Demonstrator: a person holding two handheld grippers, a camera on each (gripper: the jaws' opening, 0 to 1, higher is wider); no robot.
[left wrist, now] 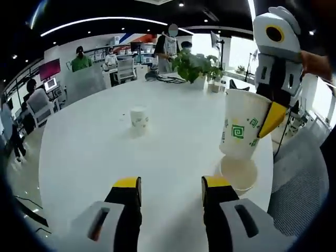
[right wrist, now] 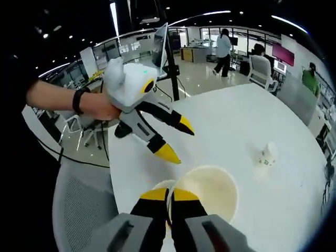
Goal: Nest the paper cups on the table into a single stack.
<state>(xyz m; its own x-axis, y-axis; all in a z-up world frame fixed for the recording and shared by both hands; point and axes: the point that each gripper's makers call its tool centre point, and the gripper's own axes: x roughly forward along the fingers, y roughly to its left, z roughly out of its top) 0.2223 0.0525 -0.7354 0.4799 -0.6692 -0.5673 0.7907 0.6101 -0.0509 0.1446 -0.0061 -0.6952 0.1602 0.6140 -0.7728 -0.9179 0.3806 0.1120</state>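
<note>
Now the cup (left wrist: 243,124) you are carrying is hanging upright just above the open cup (left wrist: 239,174) on the table (left wrist: 89,152), your right gripper (right wrist: 169,195) pinching its rim. Your left gripper (left wrist: 171,189) is waiting with jaws parted, nearer than the right to the third cup (left wrist: 138,121) farther across.

An open-plan office: desks (left wrist: 126,68), monitors (left wrist: 51,84), swivel chairs (right wrist: 260,71), seated workers (left wrist: 80,60).

Lower cup (right wrist: 164,185) largely behind held cup (right wrist: 206,193).

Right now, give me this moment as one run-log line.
right gripper: shut on held cup | above table cup | left gripper: open | third cup: apart
</note>
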